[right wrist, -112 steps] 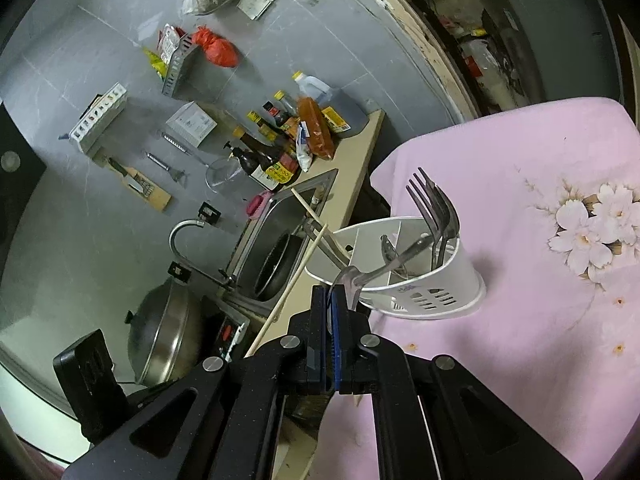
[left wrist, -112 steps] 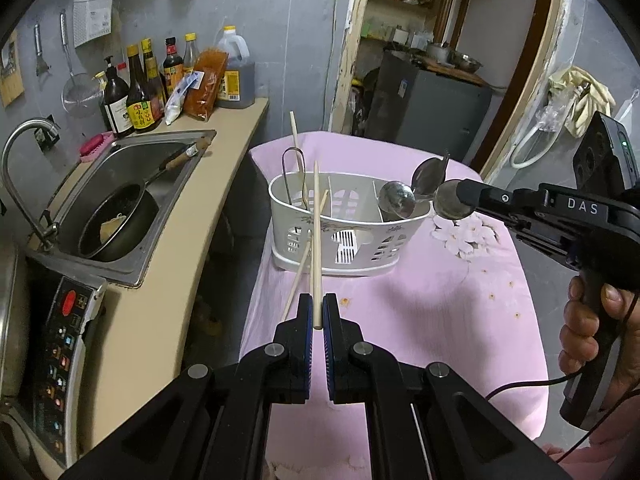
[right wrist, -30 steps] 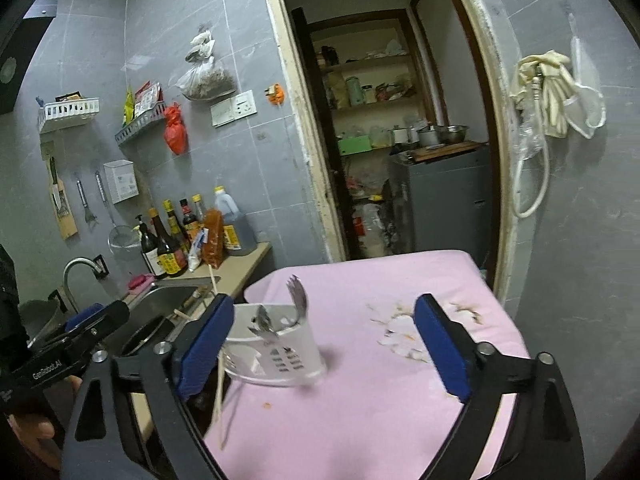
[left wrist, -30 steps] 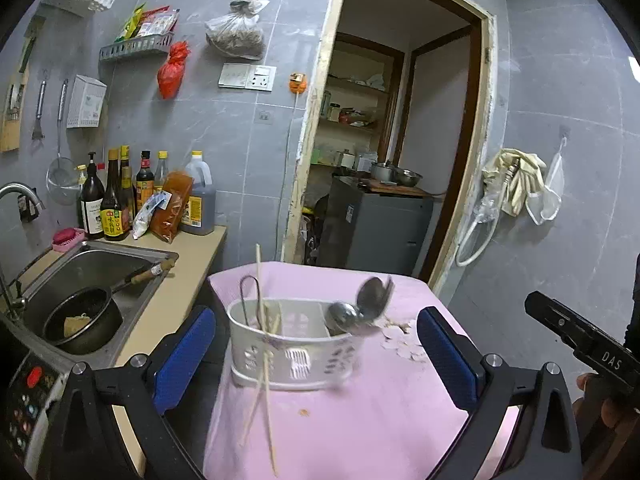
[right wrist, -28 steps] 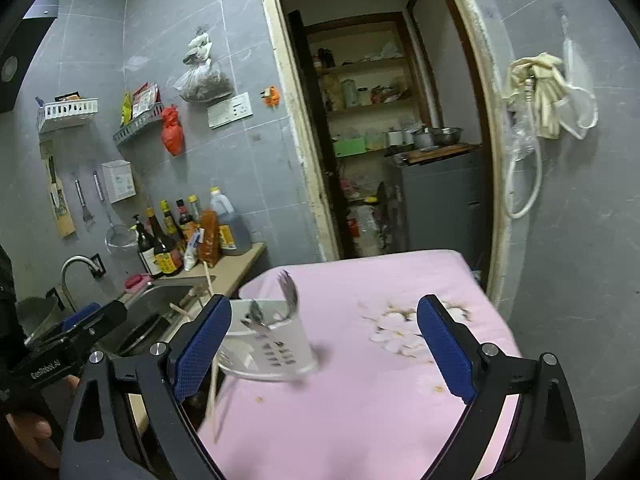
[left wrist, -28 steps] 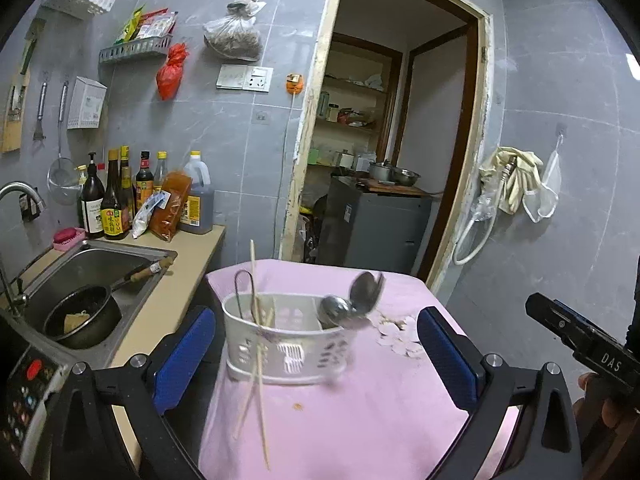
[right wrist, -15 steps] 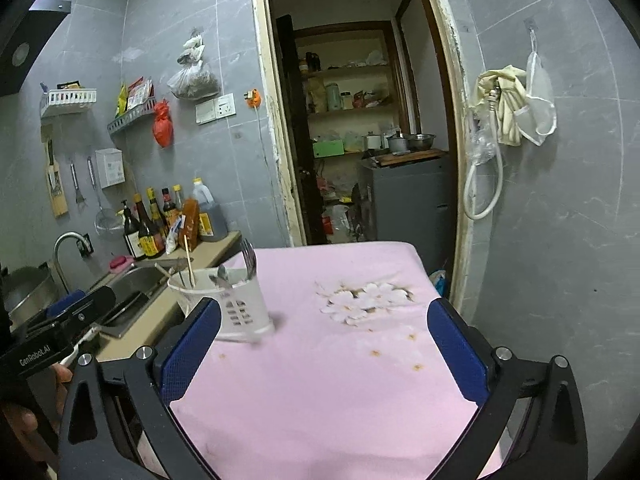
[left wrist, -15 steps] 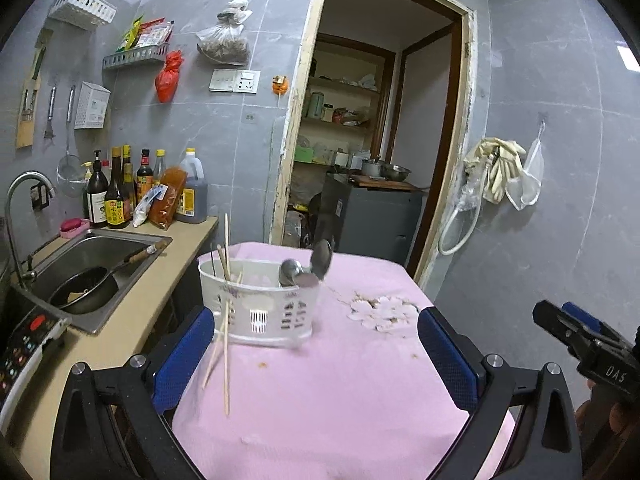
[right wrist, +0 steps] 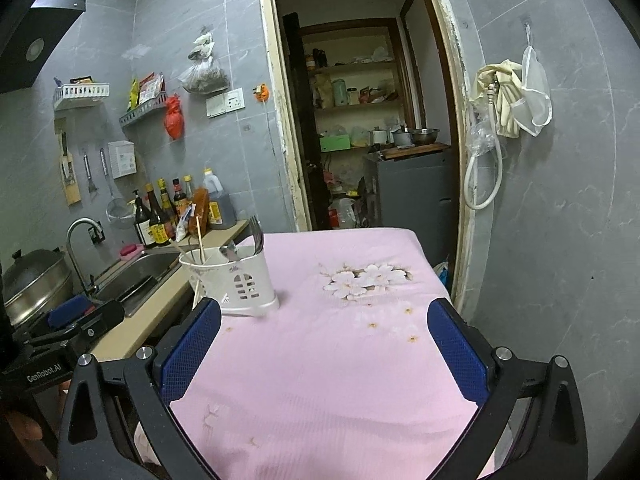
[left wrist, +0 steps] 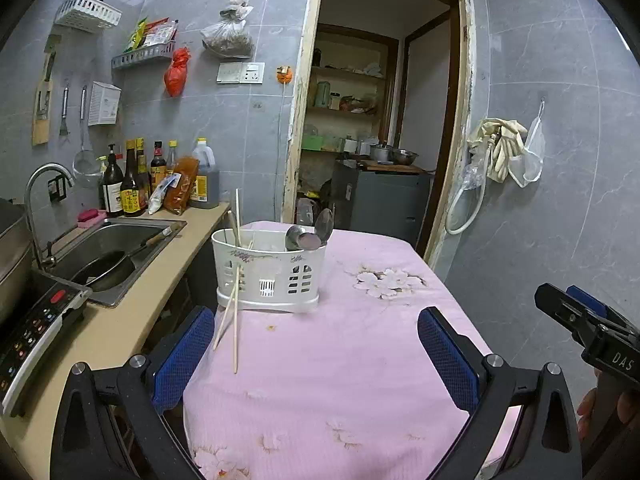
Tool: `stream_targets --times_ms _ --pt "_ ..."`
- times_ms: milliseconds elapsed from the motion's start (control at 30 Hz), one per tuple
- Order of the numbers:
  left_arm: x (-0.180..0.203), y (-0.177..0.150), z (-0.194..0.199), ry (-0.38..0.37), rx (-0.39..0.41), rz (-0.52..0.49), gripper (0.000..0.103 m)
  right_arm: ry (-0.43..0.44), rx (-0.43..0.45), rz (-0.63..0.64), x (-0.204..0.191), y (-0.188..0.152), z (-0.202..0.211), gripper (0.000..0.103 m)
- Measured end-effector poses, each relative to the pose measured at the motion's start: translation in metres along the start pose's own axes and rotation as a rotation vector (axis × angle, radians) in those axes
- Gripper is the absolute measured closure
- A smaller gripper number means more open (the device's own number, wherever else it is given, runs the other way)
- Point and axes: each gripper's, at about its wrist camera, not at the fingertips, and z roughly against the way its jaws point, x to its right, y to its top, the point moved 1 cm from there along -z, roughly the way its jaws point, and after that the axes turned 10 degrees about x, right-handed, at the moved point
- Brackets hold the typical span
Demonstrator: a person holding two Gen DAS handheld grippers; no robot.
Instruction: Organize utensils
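Observation:
A white slotted utensil caddy (left wrist: 268, 276) stands at the far left of the pink-clothed table (left wrist: 340, 368). It holds spoons (left wrist: 308, 236) at its right end and a chopstick (left wrist: 238, 220) at its left end. Two chopsticks (left wrist: 232, 320) lean against its outside, tips on the cloth. In the right wrist view the caddy (right wrist: 232, 280) also shows forks (right wrist: 256, 236). My left gripper (left wrist: 316, 356) is open and empty, well back from the caddy. My right gripper (right wrist: 324, 348) is open and empty, over the table's near side.
A counter (left wrist: 120, 320) with a sink (left wrist: 112, 248) holding a pan runs along the table's left side. An induction cooker (left wrist: 32, 332) sits at near left. Bottles (left wrist: 132, 184) stand by the wall. A doorway (left wrist: 372, 140) opens behind the table. The right wall (left wrist: 560, 200) stands close.
Both grippers have opened, let go of the chopsticks and the fork, and pulled back from the caddy. The caddy now looks smaller and farther off.

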Motion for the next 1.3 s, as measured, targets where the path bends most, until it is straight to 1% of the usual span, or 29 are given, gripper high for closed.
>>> stream_targets --times_ms 267,700,1300 --pt "0.001 -0.004 0.004 0.016 -0.005 -0.004 0.001 0.01 -0.018 0.002 -0.001 -0.007 0.003 0.002" --pt "0.001 -0.008 0.005 0.022 -0.013 -0.007 0.001 0.011 -0.05 -0.004 -0.002 -0.013 -0.001 0.002" --pt "-0.004 -0.011 0.006 0.027 -0.014 -0.006 0.001 0.008 -0.061 -0.007 -0.003 -0.016 -0.003 0.002"
